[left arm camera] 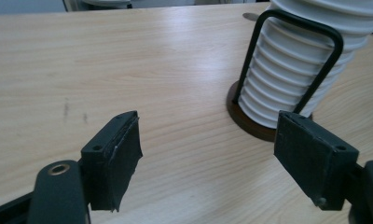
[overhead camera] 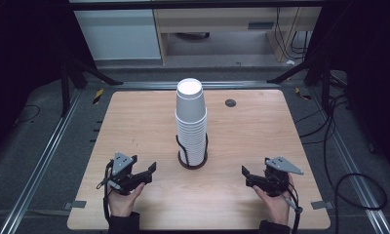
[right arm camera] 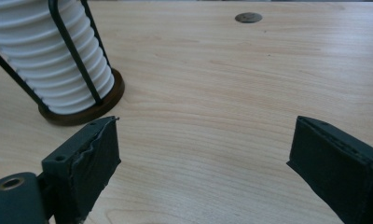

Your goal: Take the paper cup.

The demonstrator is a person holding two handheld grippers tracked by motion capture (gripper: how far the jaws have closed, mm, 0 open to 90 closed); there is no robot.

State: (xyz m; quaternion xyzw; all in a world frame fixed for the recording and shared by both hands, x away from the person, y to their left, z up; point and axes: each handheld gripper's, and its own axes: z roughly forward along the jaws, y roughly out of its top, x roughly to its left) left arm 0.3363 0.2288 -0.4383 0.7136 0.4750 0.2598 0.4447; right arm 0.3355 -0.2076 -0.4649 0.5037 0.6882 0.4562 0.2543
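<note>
A tall stack of white paper cups stands upside down in a black wire holder on a round dark base at the middle of the wooden table. My left gripper rests near the front left, held by a hand, its jaws open and empty. In the left gripper view the cup stack is ahead to the right of the left gripper. My right gripper sits at the front right, open and empty. The right gripper view has the cups at upper left, beyond the right gripper.
A small round dark grommet lies in the table top behind and right of the stack, and the same grommet appears far off. Metal rails, tripod legs and cables surround the table on the floor.
</note>
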